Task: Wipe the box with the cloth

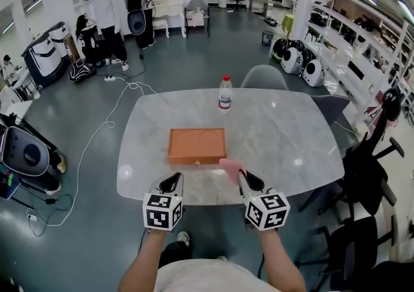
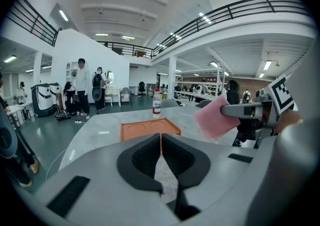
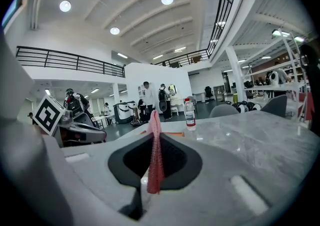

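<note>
1. Two hand-held grippers hover at the near edge of the surface [image 1: 291, 142]: the left hand-held gripper [image 1: 174, 179] has its jaws pressed together with nothing between them, and the right hand-held gripper [image 1: 243, 175] is clamped on the cloth [image 1: 231, 169].
2. One cloth, pink: it stands up from the right hand-held gripper's jaws as a thin edge-on strip in the right gripper view [image 3: 154, 150], and shows as a flat pink square off to the right in the left gripper view [image 2: 215, 117].
3. One box [image 1: 197, 146], orange, flat and shallow, lies just ahead of the left hand-held gripper and ahead and to the left of the right one; the cloth is near its front right corner, and whether they touch cannot be told.
4. One bottle [image 1: 224, 93] stands upright beyond the box, near the far edge of the surface, well apart from both hand-held grippers.
5. The box's near side runs close to the surface's near edge; bare marble spreads ahead and to the right of the right hand-held gripper, and a narrower strip lies left of the box.
6. One grey chair [image 1: 264, 78] sits past the far edge, and two people [image 1: 103, 12] stand well beyond it on the floor
</note>
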A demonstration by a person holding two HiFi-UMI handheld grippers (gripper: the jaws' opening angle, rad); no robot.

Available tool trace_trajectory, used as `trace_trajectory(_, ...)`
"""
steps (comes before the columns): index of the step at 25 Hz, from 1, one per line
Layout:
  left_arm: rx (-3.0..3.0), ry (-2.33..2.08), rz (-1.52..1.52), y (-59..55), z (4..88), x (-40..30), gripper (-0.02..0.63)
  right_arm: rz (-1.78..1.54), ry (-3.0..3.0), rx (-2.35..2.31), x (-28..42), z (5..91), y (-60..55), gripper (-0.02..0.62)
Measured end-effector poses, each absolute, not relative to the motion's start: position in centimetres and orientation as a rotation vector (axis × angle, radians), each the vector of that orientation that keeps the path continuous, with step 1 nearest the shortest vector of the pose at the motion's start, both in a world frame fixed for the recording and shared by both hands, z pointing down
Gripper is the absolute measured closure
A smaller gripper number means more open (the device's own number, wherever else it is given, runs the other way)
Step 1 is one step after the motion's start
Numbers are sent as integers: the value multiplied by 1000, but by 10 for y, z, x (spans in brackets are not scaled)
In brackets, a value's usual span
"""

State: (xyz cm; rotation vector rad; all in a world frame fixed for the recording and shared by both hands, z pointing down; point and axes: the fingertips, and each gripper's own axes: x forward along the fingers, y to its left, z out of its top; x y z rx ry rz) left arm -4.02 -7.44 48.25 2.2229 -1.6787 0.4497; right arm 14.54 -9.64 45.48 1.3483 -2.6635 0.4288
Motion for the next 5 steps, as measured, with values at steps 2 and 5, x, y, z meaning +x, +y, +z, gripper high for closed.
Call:
trace_trajectory(2,2224,-1679,450,-73,481,-39,591,430,-2663,1353,147,454,-95,577)
trace_trajectory(5,2223,-1677,452,-69,481,-41,591,431,-2660,1356,145,452,-92,577)
